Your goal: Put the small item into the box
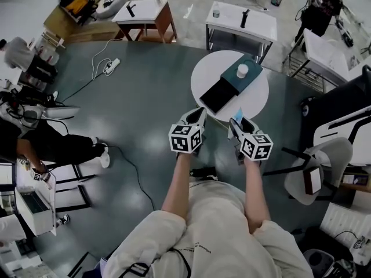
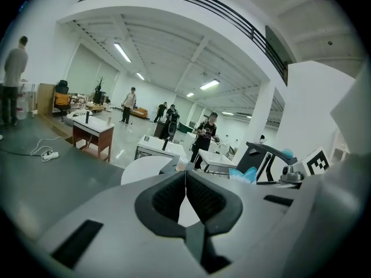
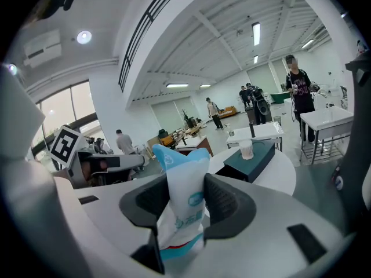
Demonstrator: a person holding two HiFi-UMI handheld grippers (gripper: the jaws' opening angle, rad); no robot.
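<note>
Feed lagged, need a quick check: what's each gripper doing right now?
Left gripper: jaws closed, nothing between them.
Right gripper: jaws closed on a blue-and-white packet.

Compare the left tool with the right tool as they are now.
The left grey two-jaw tool holds nothing; the right grey two-jaw tool grips a blue and white plastic packet. The left tool's jaws are shut together; the right tool's jaws stand apart, pressed on the packet's sides. Both are grey and point toward the round white table.
</note>
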